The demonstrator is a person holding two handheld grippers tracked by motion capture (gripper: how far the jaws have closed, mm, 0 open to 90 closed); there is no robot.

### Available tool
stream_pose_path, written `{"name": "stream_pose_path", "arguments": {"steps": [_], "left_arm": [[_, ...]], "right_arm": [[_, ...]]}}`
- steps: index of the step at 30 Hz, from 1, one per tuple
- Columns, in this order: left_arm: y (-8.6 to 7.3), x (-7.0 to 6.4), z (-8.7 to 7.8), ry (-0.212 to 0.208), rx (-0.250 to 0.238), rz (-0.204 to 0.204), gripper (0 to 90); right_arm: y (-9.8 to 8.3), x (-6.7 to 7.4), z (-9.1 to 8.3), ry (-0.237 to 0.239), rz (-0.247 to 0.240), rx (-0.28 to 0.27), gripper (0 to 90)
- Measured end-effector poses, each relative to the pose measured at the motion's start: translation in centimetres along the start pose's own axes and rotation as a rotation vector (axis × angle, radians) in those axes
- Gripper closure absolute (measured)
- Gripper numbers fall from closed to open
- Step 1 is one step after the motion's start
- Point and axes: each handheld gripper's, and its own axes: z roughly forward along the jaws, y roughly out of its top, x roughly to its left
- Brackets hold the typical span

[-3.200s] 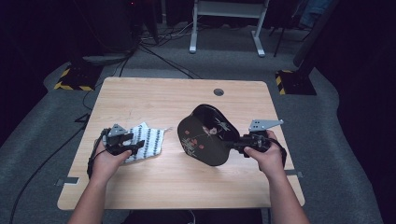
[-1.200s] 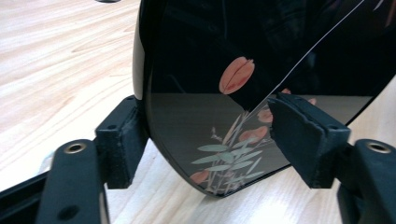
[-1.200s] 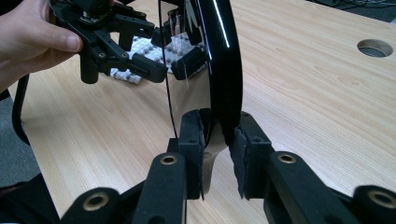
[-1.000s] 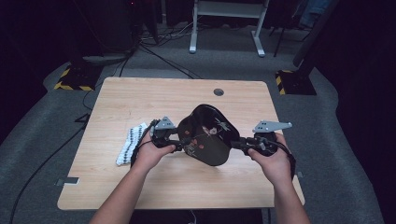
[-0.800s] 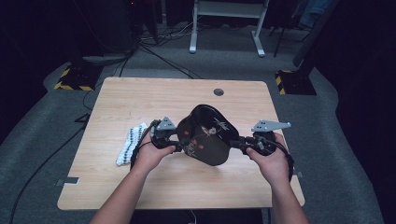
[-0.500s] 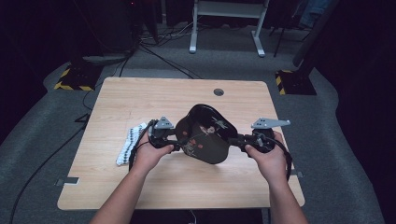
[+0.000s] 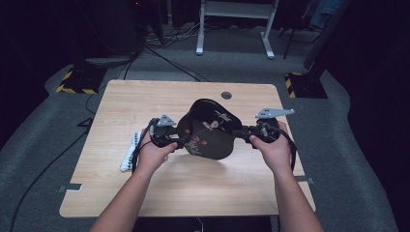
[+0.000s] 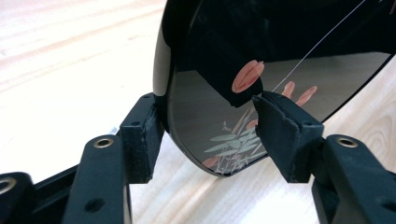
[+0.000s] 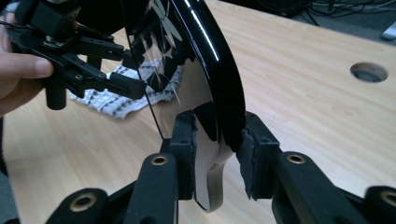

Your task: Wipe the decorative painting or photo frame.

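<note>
A black lacquered plate [image 7: 208, 130] painted with pink flowers and reeds hangs tilted above the table, gripped from both sides. My left gripper [image 7: 181, 141] is at its left edge. In the left gripper view the jaws have just been closing, and both pads [image 8: 280, 130] now press the plate [image 8: 280, 46], one on its back and one on its glossy face. My right gripper [image 7: 239, 131] grips the right rim. Its jaws have just been opening a little, though both pads [image 9: 252, 158] still lie against the plate [image 9: 210, 46]. Farther off in that view, the left gripper [image 9: 133, 70] is on the far edge.
A striped grey-and-white cloth [image 7: 129, 154] lies on the wooden table [image 7: 145, 96] left of my left hand, also seen as the cloth [image 9: 116, 105] in the right gripper view. A round cable hole [image 7: 226, 95] sits near the far edge. Dark floor and a desk frame lie beyond.
The left hand has left the cloth and come right to the plate's left edge, where its jaws have narrowed onto it. The right hand and plate shifted slightly.
</note>
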Motion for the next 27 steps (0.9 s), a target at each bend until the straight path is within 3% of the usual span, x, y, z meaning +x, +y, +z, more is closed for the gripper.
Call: {"name": "stream_pose_path", "arguments": {"steps": [8, 15, 22, 27], "left_arm": [[0.8, 0.6, 0.2, 0.042, 0.003, -0.014, 44.4], [0.6, 1.0, 0.2, 0.064, 0.012, -0.042, 45.6], [0.3, 1.2, 0.6, 0.093, 0.032, -0.044, 46.5], [0.2, 1.3, 0.6, 0.092, 0.012, -0.054, 47.4]], "right_arm": [[1.6, -1.1, 1.2, -0.014, -0.037, 0.016, 68.5], [2.7, -2.1, 2.4, 0.003, -0.041, 0.025, 67.3], [3.1, -2.8, 3.6, 0.009, -0.046, 0.037, 66.4], [2.9, -3.1, 4.0, 0.005, -0.048, 0.039, 65.7]]}}
